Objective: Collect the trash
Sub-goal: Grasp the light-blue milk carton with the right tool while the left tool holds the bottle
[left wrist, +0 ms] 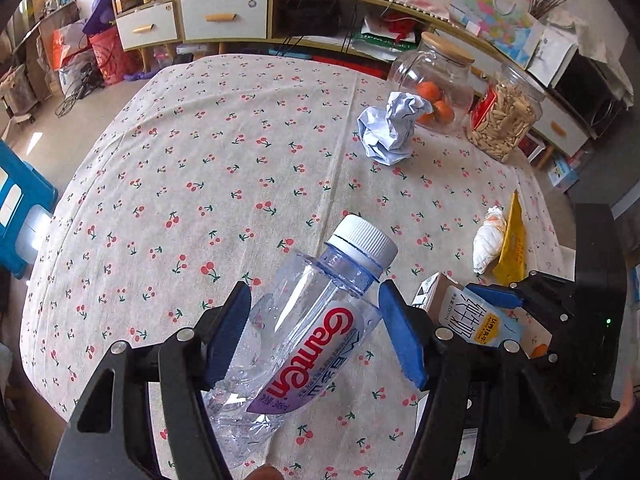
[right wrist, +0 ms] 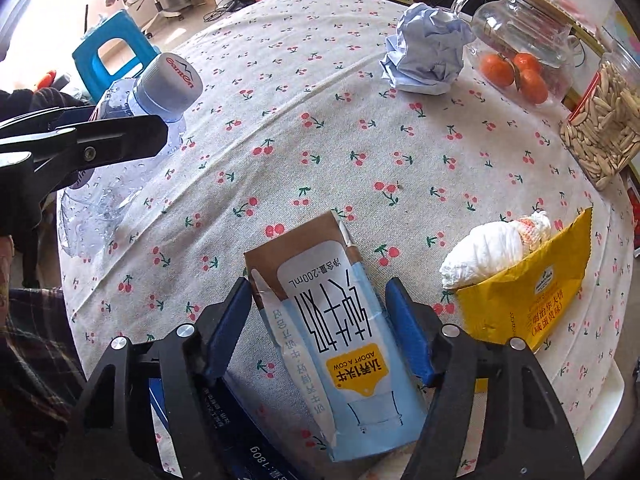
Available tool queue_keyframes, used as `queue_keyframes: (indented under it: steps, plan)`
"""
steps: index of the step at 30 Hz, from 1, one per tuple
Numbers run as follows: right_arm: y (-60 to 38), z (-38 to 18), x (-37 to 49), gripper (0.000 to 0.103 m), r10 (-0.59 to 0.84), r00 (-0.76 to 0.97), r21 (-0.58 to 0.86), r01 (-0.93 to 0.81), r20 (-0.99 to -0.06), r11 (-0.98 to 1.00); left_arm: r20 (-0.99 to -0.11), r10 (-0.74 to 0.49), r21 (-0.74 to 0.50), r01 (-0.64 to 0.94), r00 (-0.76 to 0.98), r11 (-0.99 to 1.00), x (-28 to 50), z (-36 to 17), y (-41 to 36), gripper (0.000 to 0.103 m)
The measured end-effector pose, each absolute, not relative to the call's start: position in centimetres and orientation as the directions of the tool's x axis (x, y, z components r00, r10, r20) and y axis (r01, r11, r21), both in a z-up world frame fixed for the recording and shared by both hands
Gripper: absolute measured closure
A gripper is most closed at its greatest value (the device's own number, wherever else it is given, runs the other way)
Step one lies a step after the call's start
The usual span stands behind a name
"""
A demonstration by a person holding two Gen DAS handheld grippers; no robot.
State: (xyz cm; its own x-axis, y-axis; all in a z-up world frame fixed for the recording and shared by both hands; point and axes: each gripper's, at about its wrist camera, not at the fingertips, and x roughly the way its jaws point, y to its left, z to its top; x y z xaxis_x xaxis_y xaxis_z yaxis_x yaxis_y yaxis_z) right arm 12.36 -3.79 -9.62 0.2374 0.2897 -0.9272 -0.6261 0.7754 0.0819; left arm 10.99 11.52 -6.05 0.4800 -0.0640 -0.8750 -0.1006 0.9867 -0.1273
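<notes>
Bottle [left wrist: 320,320] base and carton [right wrist: 340,320] bottom cut off by tongs

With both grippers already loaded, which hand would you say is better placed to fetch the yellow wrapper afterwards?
Probably the right. The right gripper holding the milk carton sits just beside the yellow wrapper; the left gripper, with the bottle, is farther off.
</notes>
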Motion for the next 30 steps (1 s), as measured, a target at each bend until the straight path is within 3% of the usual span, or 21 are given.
queue_keyframes:
  steps: [13, 14, 15, 16, 21, 22, 23, 24, 25, 30]
  plan:
    - [-4.7, -3.1, 12.7, 0.045, 0.409, 0.495, 0.097, -0.541, -0.767, 0.835, -0.811, -0.045, -0.198, -0.201, 0.583, 0.959, 10.2, -4.1, 13.9, 0.038]
    - [-4.7, -2.8, 12.8, 0.047, 0.413, 0.517, 0.095, -0.534, -0.749, 0.840, -0.805, -0.043, -0.202, -0.206, 0.592, 0.958, 10.2, -4.0, 13.9, 0.038]
    - [-4.7, -2.4, 12.8, 0.074, 0.417, 0.524, 0.100, -0.529, -0.743, 0.842, -0.798, -0.039, -0.205, -0.210, 0.601, 0.956, 10.1, -3.8, 13.9, 0.039]
    - [-4.8, -2.3, 13.0, 0.084, 0.424, 0.531, 0.113, -0.519, -0.734, 0.847, -0.791, -0.034, -0.206, -0.214, 0.611, 0.955, 10.0, -3.6, 13.9, 0.039]
    - [-4.9, -2.3, 13.3, 0.081, 0.424, 0.561, 0.114, -0.503, -0.711, 0.857, -0.754, -0.016, -0.208, -0.216, 0.656, 0.954, 9.8, -2.8, 13.5, 0.039]
    - [-5.1, -2.6, 13.5, 0.079, 0.414, 0.559, 0.119, -0.488, -0.718, 0.865, -0.751, -0.013, -0.208, -0.218, 0.660, 0.954, 9.8, -2.7, 13.5, 0.039]
    - [-5.3, -2.8, 13.7, 0.070, 0.406, 0.558, 0.129, -0.469, -0.723, 0.874, -0.750, -0.011, -0.208, -0.220, 0.662, 0.953, 9.8, -2.6, 13.6, 0.039]
    - [-5.6, -3.0, 13.9, 0.038, 0.400, 0.557, 0.140, -0.450, -0.727, 0.882, -0.749, -0.009, -0.211, -0.225, 0.662, 0.951, 9.8, -2.6, 13.8, 0.039]
    - [-5.9, -3.1, 14.0, 0.017, 0.403, 0.556, 0.158, -0.436, -0.727, 0.886, -0.750, -0.008, -0.216, -0.233, 0.662, 0.948, 9.9, -2.6, 14.0, 0.039]
    - [-5.7, -4.1, 15.4, 0.016, 0.402, 0.482, 0.248, -0.353, -0.778, 0.902, -0.750, 0.005, -0.232, -0.270, 0.662, 0.935, 9.8, -2.1, 15.3, 0.039]
